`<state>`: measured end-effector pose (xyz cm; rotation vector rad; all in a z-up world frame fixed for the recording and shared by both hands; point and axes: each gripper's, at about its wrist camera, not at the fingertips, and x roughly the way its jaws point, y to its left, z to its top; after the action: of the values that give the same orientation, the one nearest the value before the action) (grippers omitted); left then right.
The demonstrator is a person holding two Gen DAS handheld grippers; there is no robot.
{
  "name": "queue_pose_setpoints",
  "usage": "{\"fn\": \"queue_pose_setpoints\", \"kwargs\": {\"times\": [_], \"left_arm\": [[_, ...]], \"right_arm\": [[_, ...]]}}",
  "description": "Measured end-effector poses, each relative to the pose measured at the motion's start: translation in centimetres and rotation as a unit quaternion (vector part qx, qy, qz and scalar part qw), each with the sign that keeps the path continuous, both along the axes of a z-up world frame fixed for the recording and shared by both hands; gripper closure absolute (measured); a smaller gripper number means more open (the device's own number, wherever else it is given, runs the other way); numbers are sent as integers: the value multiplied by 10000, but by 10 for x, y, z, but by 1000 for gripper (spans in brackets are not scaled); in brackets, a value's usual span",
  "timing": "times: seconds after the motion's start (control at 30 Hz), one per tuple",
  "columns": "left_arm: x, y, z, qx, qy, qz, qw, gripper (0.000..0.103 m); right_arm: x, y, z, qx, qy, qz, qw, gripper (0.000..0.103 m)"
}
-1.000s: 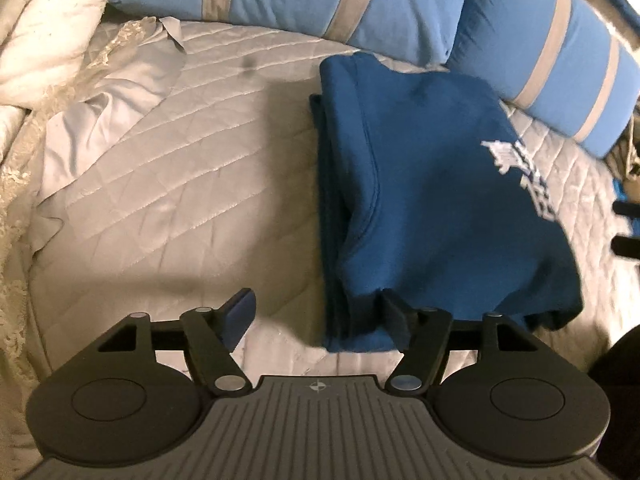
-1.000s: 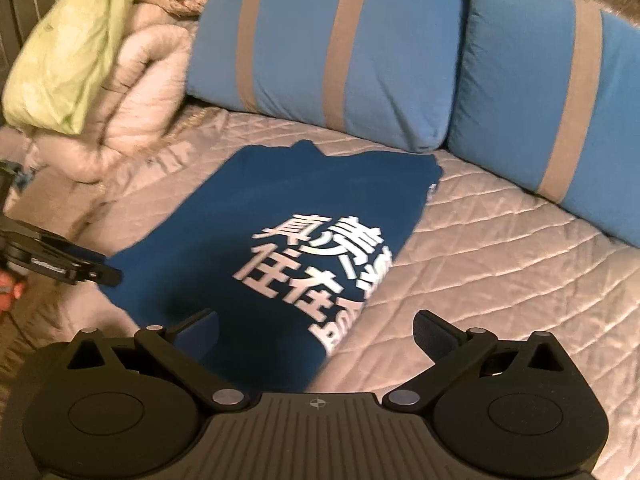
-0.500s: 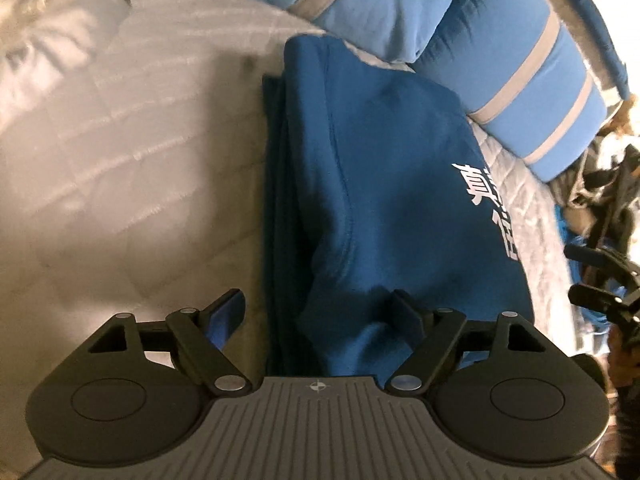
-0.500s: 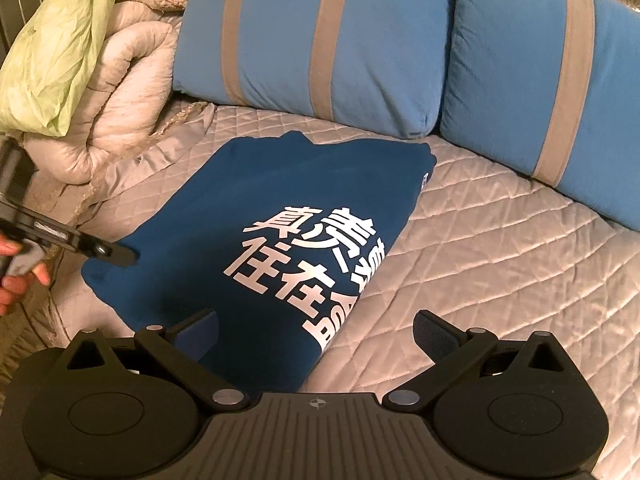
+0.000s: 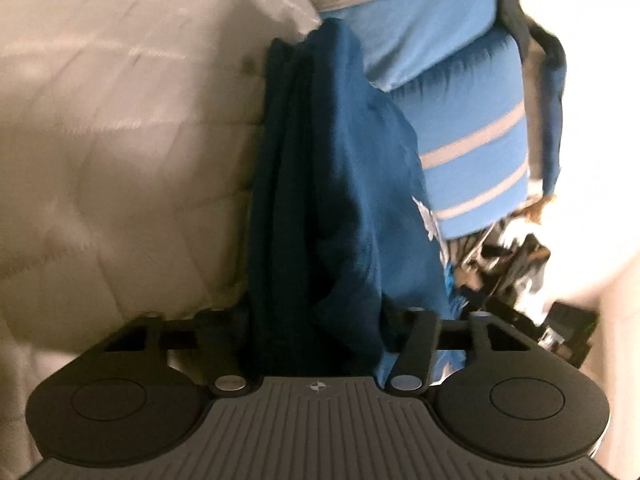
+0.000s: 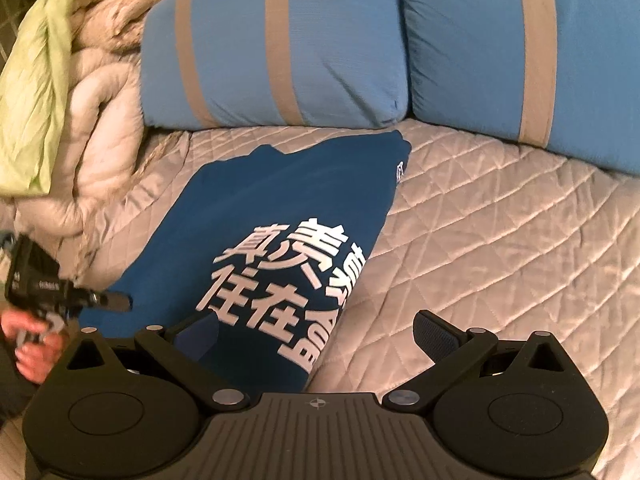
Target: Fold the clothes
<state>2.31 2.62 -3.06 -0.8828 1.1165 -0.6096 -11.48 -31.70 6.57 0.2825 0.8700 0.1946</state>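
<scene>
1. A folded navy shirt (image 6: 280,216), white characters printed on it, lies on the quilted bed (image 6: 500,220) in front of two blue striped pillows (image 6: 288,40).
2. The left tongs (image 5: 316,320) have just been closing, the shirt's near edge bunched between them.
3. The right tongs (image 6: 316,332) stand wide over the shirt's printed corner, gripping nothing.

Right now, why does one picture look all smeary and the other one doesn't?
Left wrist view: motion blur smears the dark blue folded shirt and striped blue pillows. Right wrist view: mostly sharper, white printed characters readable, quilted grey bedcover bent by the fisheye.
</scene>
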Motion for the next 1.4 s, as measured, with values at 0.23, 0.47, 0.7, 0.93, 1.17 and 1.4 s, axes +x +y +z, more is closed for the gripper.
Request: {"fn": "queue_pose_setpoints", "kwargs": {"times": [0.23,0.47,0.7,0.93,1.17,1.4], "left_arm": [[-4,-1,3,70,-40,163,9998,68],[-7,-2,6,265,-165,230,9992,69],[-9,-1,5,336,-221,254,9989,69],[-11,-2,4,353,-272,262,9987,69],[-11,-5,6,426,-324,285,9982,70],[-17,-14,26,869,-483,368,9944,75]], "right_arm": [[22,-12,-9,547,108,-221,9982,0],[65,-30,-23,998,132,-571,9933,0],[111,-40,-46,1339,29,-732,9883,0],[155,-46,-90,2085,225,-796,9745,4],[169,-33,-110,2333,195,-792,9690,16],[167,-32,-92,2015,230,-712,9766,74]]}}
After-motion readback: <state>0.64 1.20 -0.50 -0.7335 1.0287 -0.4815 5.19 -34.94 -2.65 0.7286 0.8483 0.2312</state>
